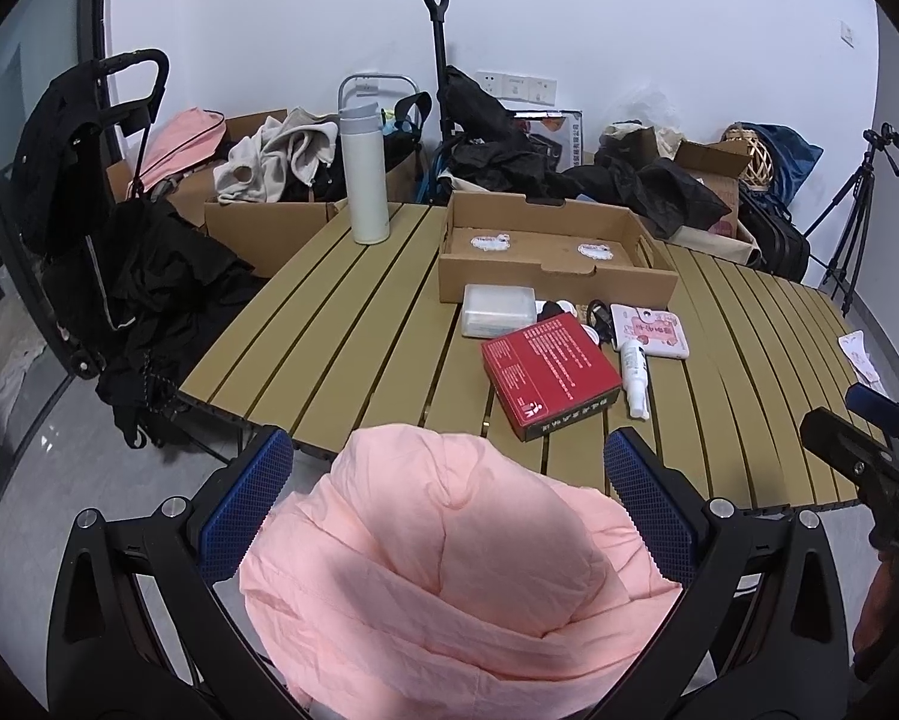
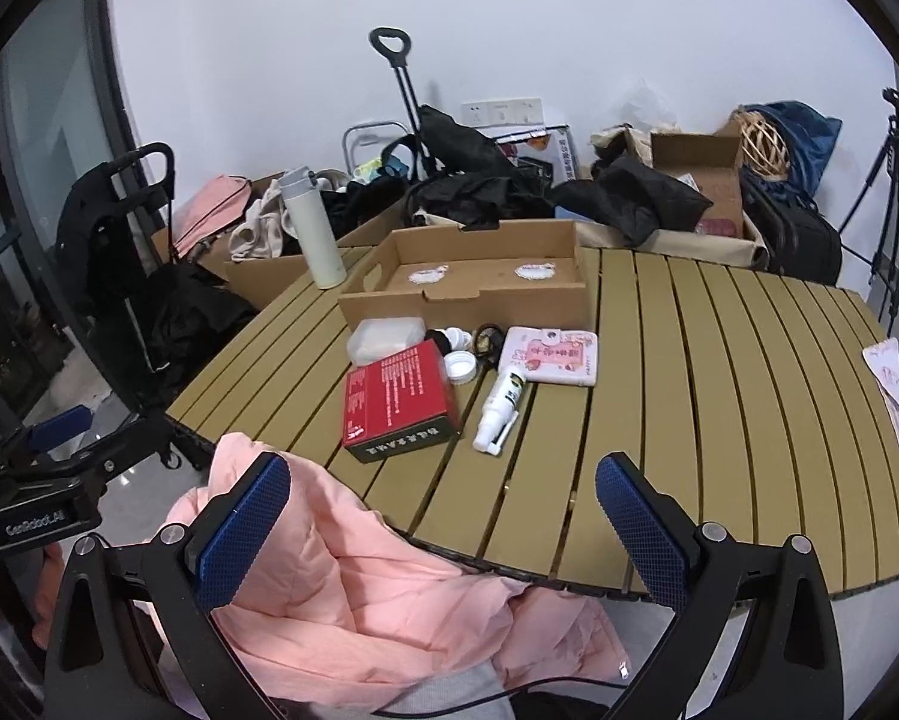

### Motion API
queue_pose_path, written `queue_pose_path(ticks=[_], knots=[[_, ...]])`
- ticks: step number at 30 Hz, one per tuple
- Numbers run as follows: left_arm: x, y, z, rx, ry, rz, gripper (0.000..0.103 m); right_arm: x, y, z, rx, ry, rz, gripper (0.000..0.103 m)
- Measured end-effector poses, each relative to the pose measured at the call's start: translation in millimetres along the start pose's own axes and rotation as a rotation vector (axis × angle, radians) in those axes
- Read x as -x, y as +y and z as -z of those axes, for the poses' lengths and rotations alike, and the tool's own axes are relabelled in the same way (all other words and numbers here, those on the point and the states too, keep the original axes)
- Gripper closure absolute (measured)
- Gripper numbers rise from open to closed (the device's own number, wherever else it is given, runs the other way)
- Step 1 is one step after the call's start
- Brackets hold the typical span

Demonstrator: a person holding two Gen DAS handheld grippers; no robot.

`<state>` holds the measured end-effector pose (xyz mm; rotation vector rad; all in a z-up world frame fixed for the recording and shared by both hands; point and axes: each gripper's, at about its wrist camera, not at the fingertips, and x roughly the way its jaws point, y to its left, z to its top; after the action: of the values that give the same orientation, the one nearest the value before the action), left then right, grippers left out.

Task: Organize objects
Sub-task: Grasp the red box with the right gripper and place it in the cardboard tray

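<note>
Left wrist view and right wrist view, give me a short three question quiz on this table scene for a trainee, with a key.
1. True or false: the cardboard tray holds the red box.
2. What stands upright near the table's far left corner?
3. Left gripper is: A shut on nothing, B open around the pink jacket.

Key: 1 false, it lies on the table before the tray. 2 the white bottle. 3 B.

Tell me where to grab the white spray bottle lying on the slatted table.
Grip the white spray bottle across its round body, coming from above with the right claw: it lies flat, and the red cardboard box sits apart on its left.
</note>
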<state>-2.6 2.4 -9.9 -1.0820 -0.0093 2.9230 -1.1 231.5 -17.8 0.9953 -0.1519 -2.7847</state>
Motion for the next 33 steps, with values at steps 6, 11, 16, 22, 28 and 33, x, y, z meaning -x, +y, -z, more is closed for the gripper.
queue_pose_path(ticks=[6,11,16,22,28,33], knots=[[-6,-1,6,-0.002,-0.128,-0.066,0.000,-10,-3,1,-0.013,-0.013,-0.002,0.000],[-43,-13,6,-0.081,0.016,-0.030,0.000,-46,-25,7,-0.104,0.132,-0.089,0.014],[-96,-15,-6,-0.043,0.067,0.127,0.000,-95,-31,-1,-0.058,0.187,-0.085,0.021],[-186,-11,-21,0.084,0.211,0.302,0.018,-184,-27,-25,-0.061,0.252,-0.133,0.044],[-231,-22,-1,0.100,0.362,0.414,0.052,-243,-27,-19,-0.073,0.331,-0.203,0.059],[-220,-18,0,0.136,0.315,0.423,0.065,-236,-28,-13,-0.087,0.341,-0.235,0.066]])
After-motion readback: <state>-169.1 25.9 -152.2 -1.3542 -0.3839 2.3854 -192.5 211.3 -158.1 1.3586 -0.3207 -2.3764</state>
